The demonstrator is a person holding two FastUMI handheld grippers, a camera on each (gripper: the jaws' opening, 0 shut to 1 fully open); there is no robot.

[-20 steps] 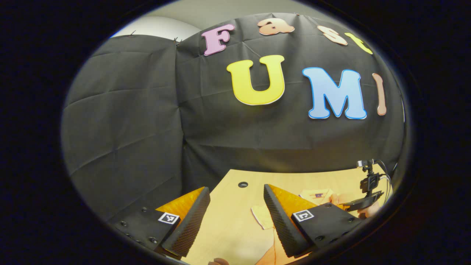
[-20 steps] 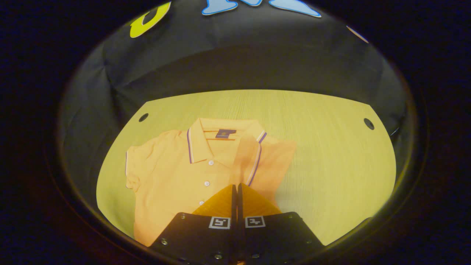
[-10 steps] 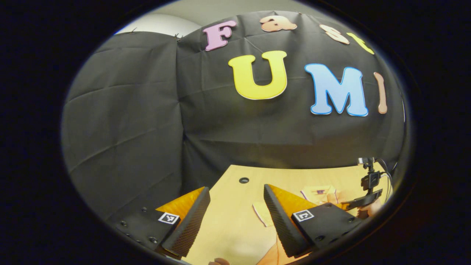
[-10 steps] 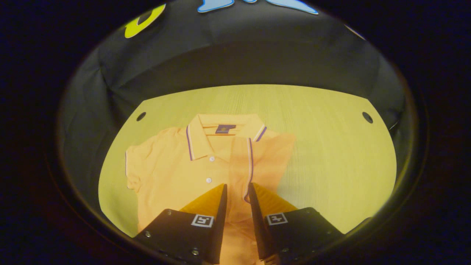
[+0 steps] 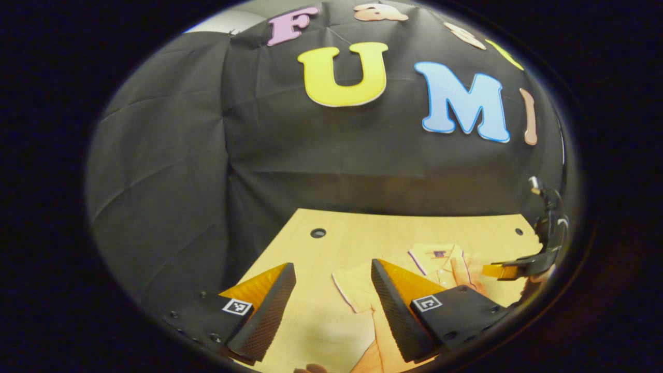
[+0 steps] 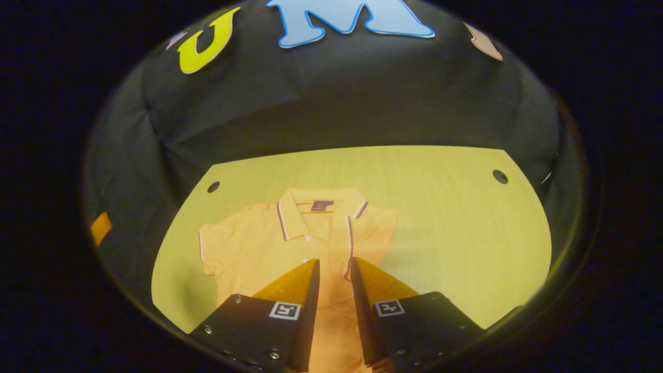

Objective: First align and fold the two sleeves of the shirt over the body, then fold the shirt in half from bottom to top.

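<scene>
shirt [image 6: 269, 248] flat on table [image 6: 456, 217], wall [image 6: 336, 103] behind

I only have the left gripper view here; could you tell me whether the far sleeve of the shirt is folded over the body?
Observer: Yes. In the right gripper view the far sleeve lies folded over the front of the shirt, with its striped cuff running down beside the buttons.
Operator: Thank you. Is the right gripper holding that sleeve?
Observer: No. The right gripper is open, with its fingers apart on either side of the cuff stripe and pressing on nothing.
</scene>
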